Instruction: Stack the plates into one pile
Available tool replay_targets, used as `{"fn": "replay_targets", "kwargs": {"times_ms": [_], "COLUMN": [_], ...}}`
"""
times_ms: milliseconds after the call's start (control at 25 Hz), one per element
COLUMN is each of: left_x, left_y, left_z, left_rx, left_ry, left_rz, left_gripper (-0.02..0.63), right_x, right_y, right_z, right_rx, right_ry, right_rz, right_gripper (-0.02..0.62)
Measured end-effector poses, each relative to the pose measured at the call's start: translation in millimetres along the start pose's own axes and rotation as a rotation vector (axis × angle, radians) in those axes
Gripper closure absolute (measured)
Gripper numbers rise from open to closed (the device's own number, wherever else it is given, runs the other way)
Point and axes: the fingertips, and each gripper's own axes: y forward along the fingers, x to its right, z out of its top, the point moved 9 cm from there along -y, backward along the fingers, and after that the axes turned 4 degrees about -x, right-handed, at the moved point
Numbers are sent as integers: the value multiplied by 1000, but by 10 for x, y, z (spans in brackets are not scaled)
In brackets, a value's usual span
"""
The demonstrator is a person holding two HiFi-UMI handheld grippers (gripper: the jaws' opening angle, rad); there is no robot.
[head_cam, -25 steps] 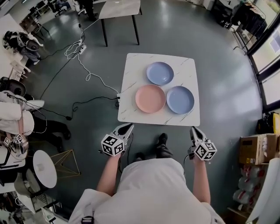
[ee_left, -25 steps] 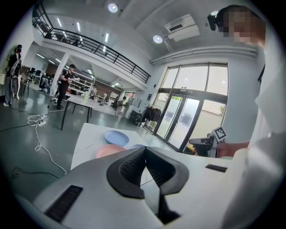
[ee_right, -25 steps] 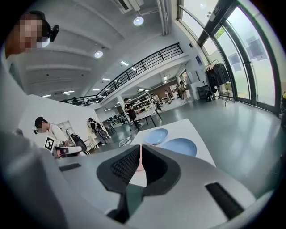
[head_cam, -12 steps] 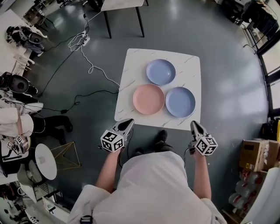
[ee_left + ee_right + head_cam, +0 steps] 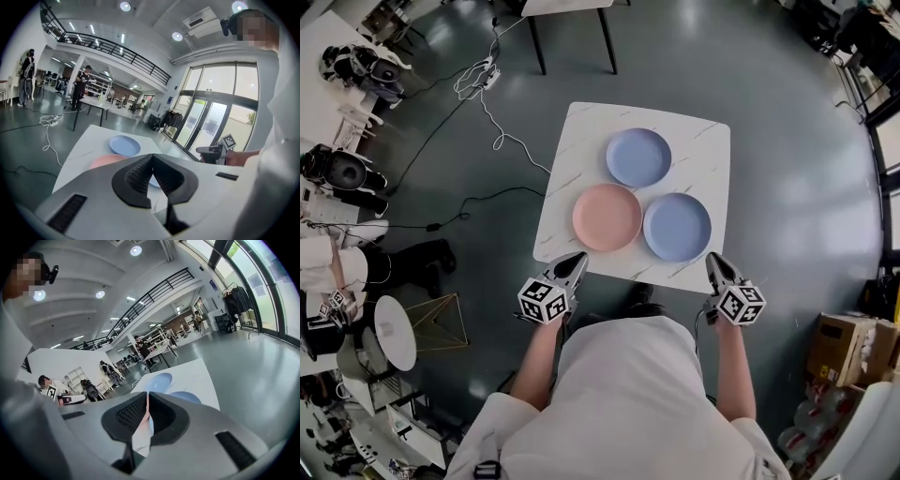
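Three plates lie unstacked, close together, on the white marbled counter (image 5: 712, 150): a pink plate (image 5: 607, 217) towards the near edge, a near blue plate (image 5: 677, 227) just to its right and a far blue plate (image 5: 638, 157) behind them. Black-and-white square markers cover the cubes of the left hand-held gripper (image 5: 576, 260) and the right hand-held gripper (image 5: 713, 260), which hover at the counter's near edge, each with its jaws pressed together on nothing. In the left gripper view that gripper's own body covers part of the pink plate and all but a sliver of the near blue plate.
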Motion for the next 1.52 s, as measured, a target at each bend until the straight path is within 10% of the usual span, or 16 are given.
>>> {"fn": "replay_targets", "kwargs": {"times_ms": [720,1520], "left_x": [-90,-416], "left_y": [470,957], "left_z": [-33,-183], "left_rx": [-93,-249], "left_ry": [-15,-9], "left_rz": [45,-53], "left_gripper": [594,594], "right_x": [381,1188], "right_y": [418,897], "right_z": [-167,-977], "right_rx": [-120,-294], "right_ry": [62,301], "right_rz": [17,-286], "right_gripper": [565,523]}}
